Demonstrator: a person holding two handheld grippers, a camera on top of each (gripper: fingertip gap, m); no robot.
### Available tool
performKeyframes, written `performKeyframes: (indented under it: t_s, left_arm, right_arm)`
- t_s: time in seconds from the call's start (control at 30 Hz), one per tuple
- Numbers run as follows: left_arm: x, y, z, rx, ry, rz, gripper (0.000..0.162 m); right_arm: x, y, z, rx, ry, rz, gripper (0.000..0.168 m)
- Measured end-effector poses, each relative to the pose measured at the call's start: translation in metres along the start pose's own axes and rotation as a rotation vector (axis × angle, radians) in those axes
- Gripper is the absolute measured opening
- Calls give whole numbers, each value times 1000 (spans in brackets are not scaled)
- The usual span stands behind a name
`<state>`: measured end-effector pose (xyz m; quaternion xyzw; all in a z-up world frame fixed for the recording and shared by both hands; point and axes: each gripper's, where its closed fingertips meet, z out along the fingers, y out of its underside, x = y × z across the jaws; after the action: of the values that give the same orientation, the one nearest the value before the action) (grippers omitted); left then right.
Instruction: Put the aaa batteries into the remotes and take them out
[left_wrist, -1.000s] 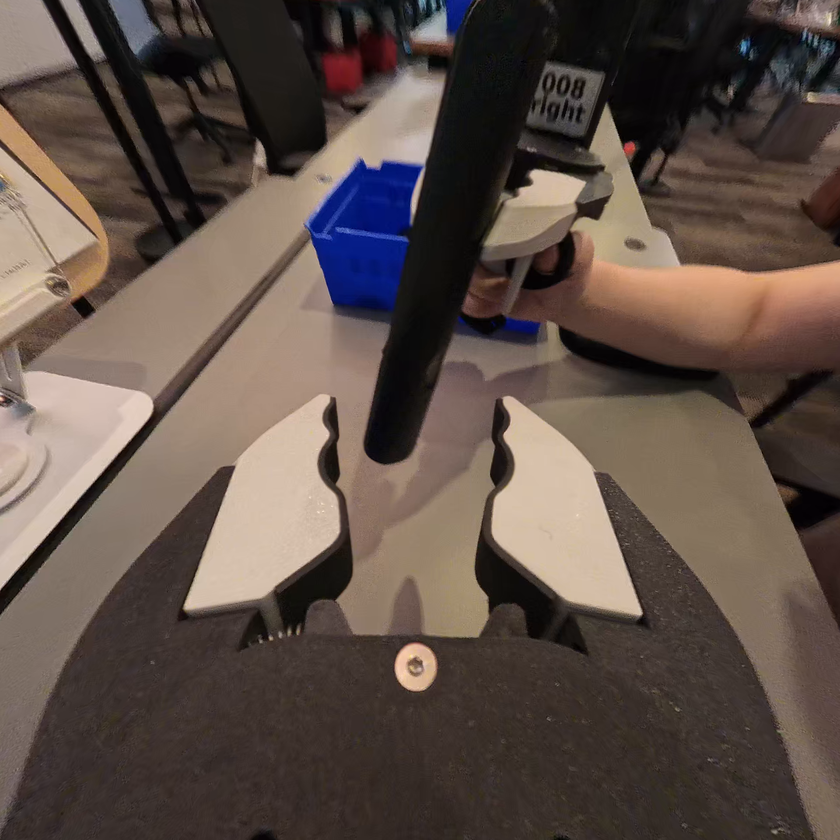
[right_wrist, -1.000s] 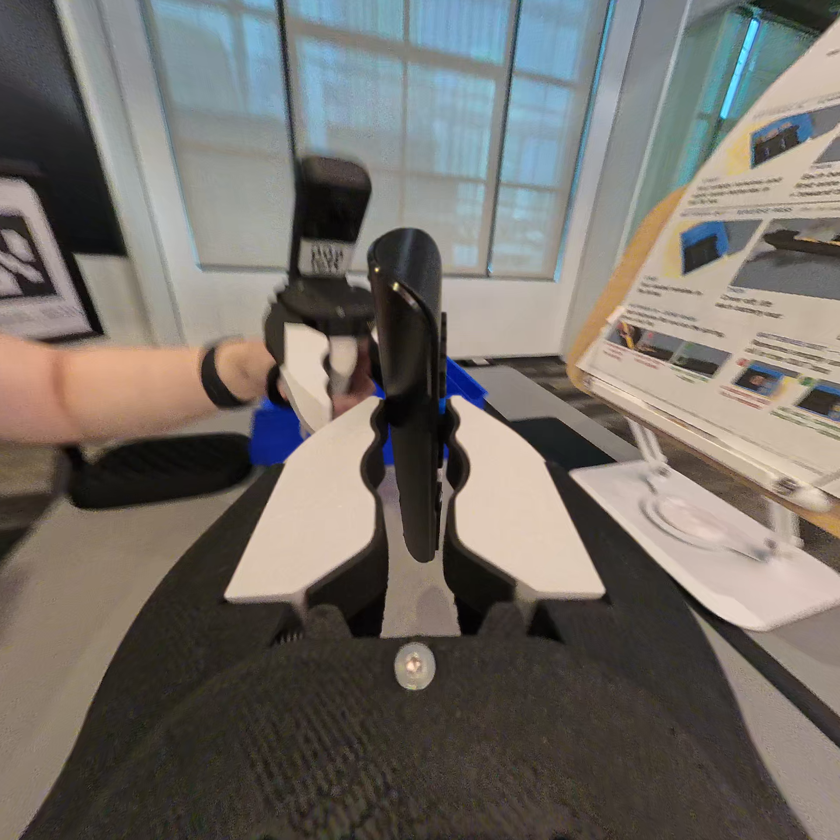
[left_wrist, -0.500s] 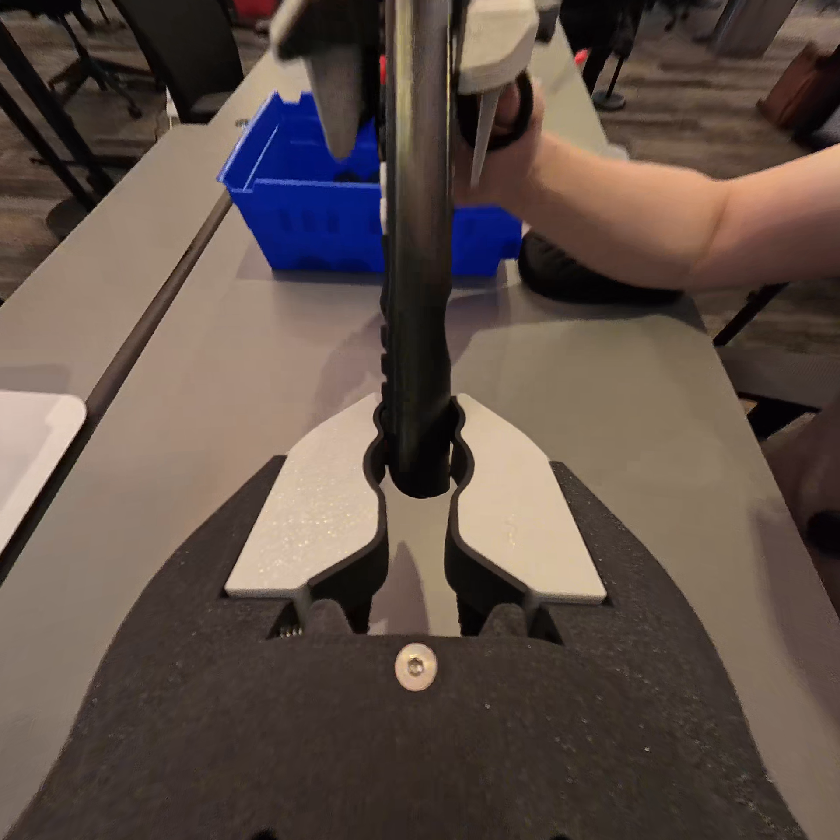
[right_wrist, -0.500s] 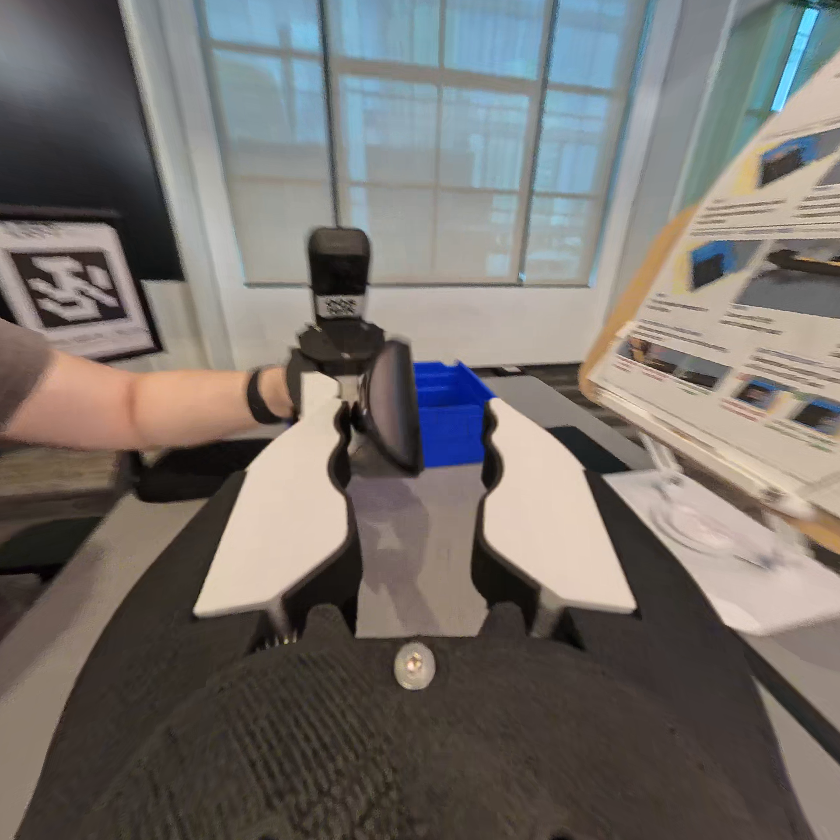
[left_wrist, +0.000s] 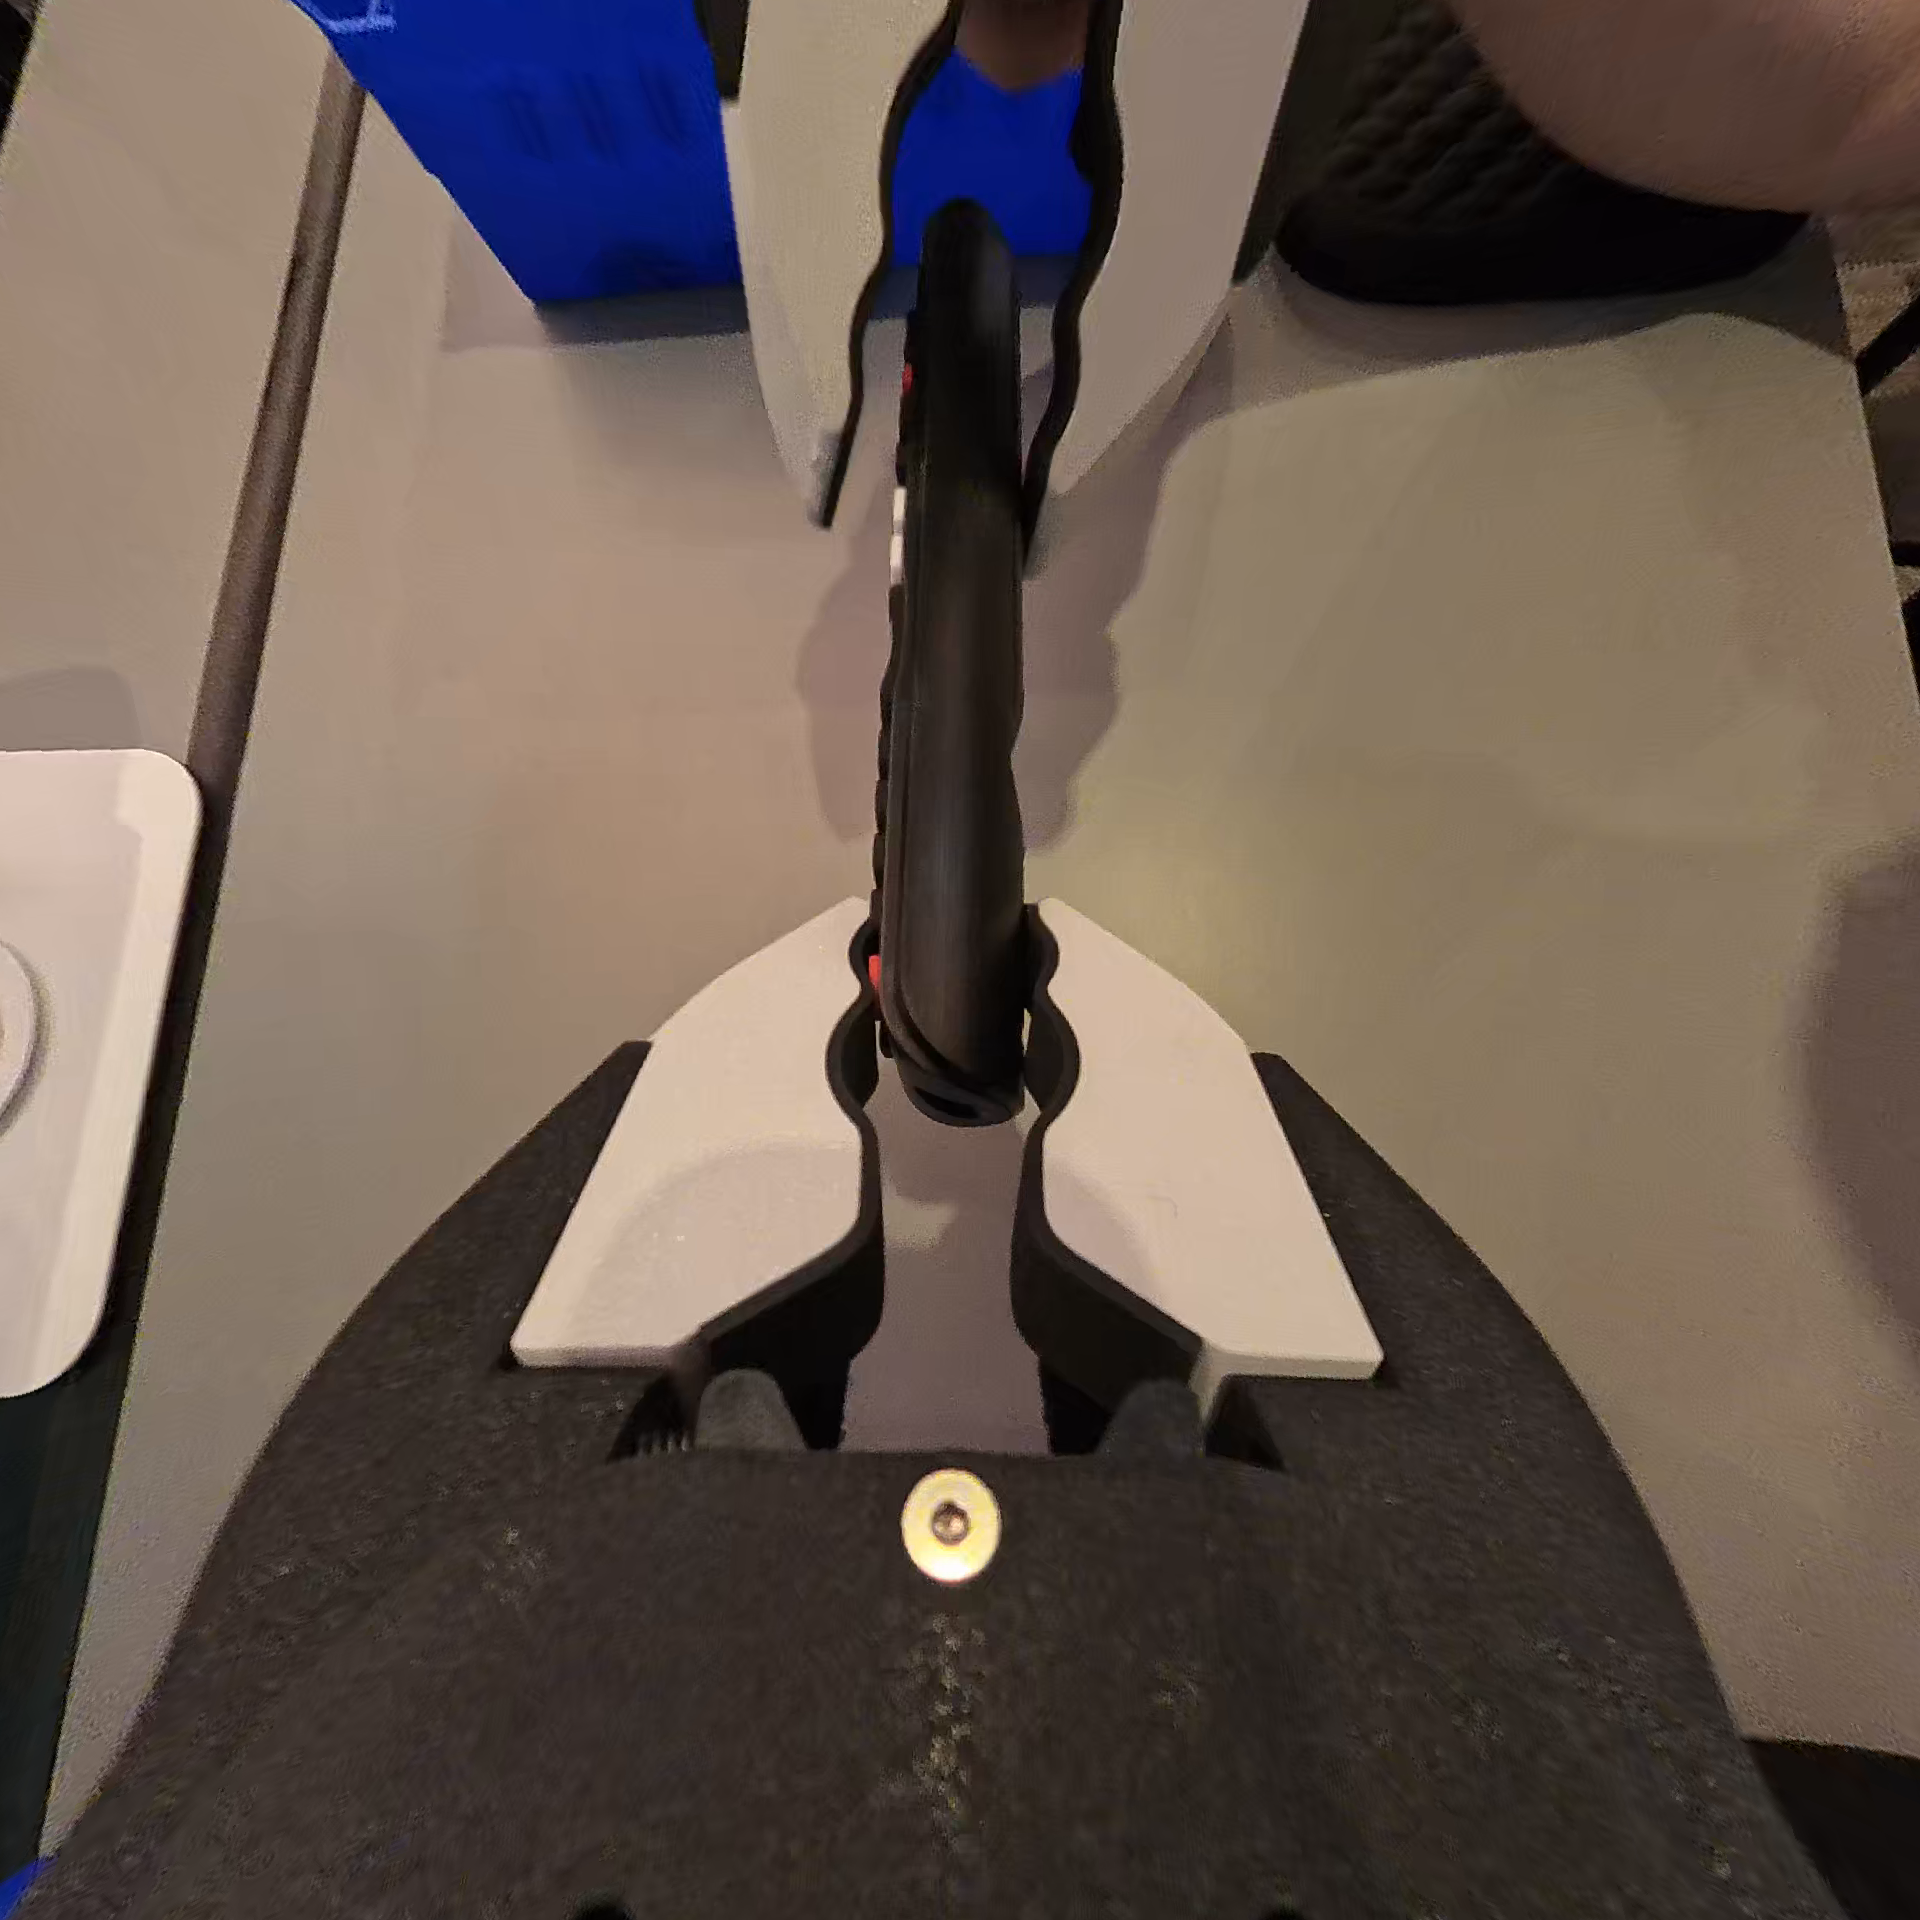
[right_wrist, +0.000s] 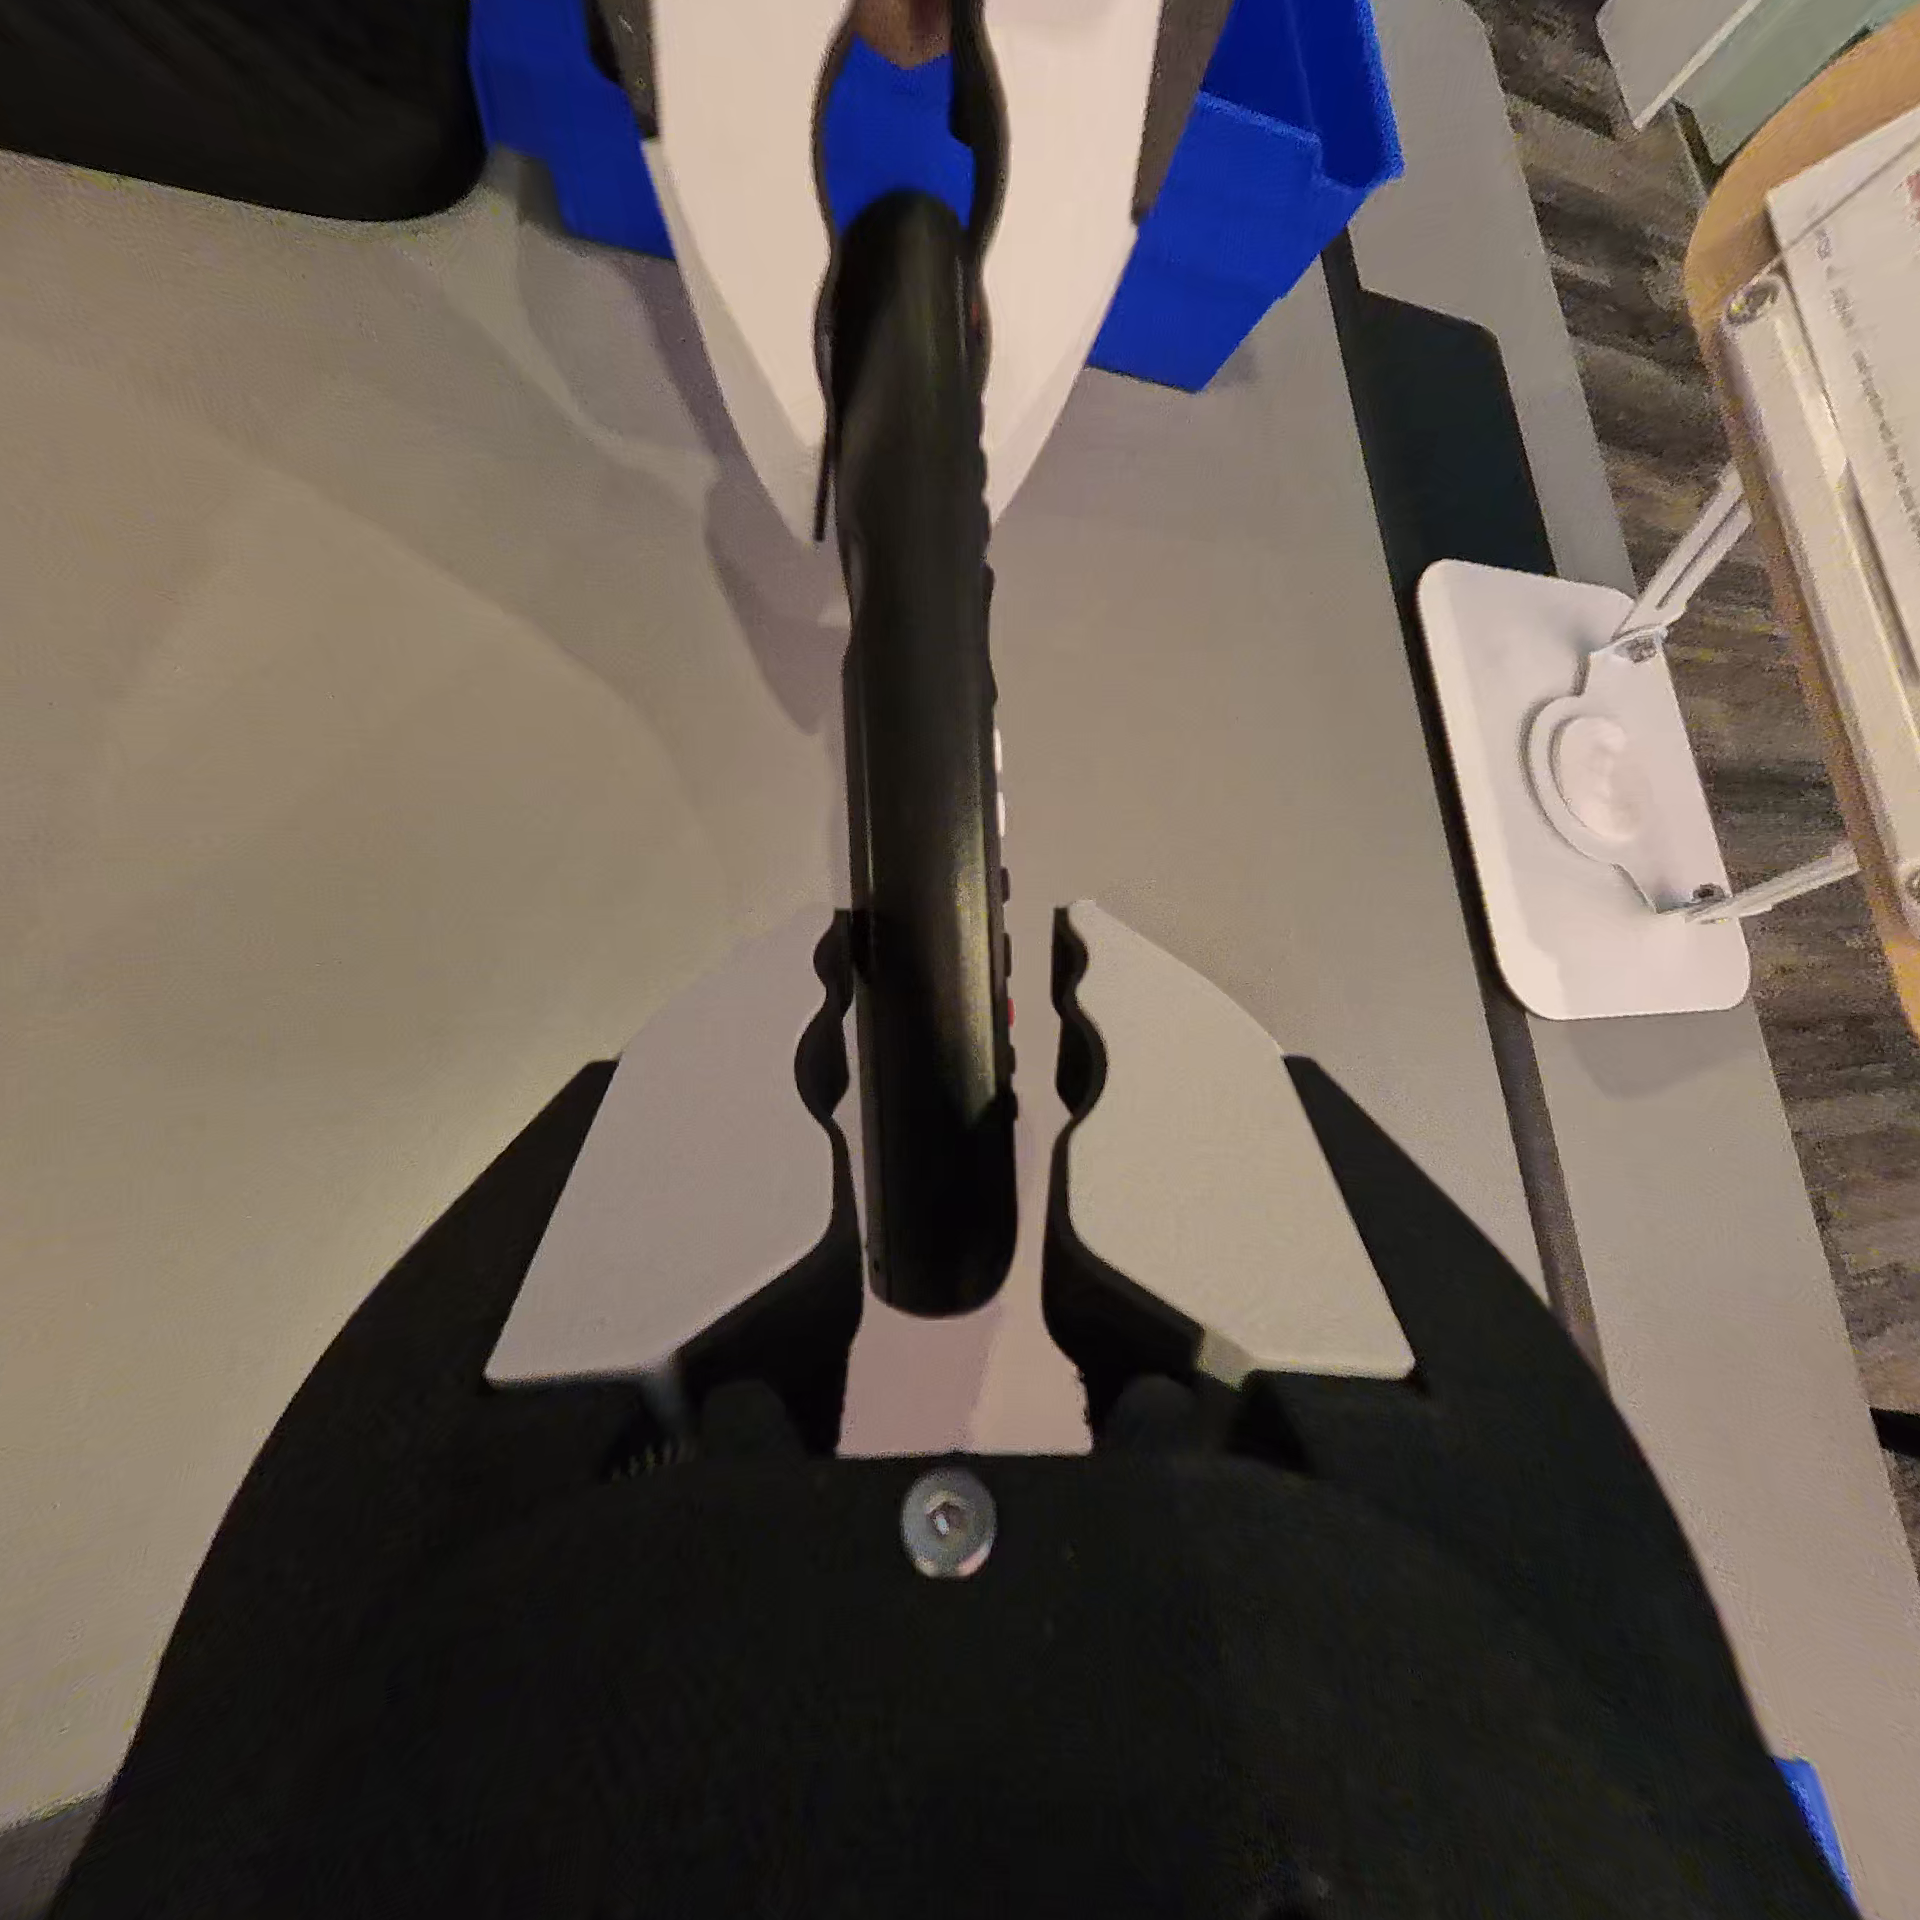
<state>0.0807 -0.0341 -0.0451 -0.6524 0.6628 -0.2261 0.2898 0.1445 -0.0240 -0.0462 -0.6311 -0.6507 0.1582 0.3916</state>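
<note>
Black and slim, a remote (left_wrist: 951, 727) is hanging on edge above the grey table (left_wrist: 1455, 727), stretched between two hand-held grippers that are facing each other. In the left wrist view, the left gripper (left_wrist: 951, 997) is pinching the near end of the remote between its pale fingers (left_wrist: 748, 1122), while the right gripper (left_wrist: 961, 343) is reaching in from 12 o'clock with its jaws standing slightly wider than the remote's far end. In the right wrist view, the right gripper's fingers (right_wrist: 1195, 1143) are flanking the remote with a narrow gap showing on the button side, so they are spread a little rather than clamping. A blue bin (right_wrist: 1247, 229) is sitting on the table behind the far gripper at 12 o'clock. A white stand base (right_wrist: 1558, 790) is resting at 3 o'clock in the right wrist view, carrying a tilted document board (right_wrist: 1829, 416).
</note>
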Motion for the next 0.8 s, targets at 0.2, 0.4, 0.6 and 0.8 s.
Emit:
performKeyframes:
  t_s: [0.2, 0.4, 0.6, 0.8]
  left_arm:
    - [-9, -11, -10, 92, -64, 16, 24]
    - [-18, -37, -25, 306, -149, 42, 27]
    - [-18, -52, -18, 374, -125, 70, 31]
    - [-16, -56, -15, 349, -136, 131, 26]
  right_arm:
    - [2, -7, 0, 36, -7, 31, 28]
    - [12, -16, -11, 133, 13, 65, 26]
    - [15, -12, -18, 119, 17, 64, 26]
    - [16, -6, -26, 115, 4, 66, 27]
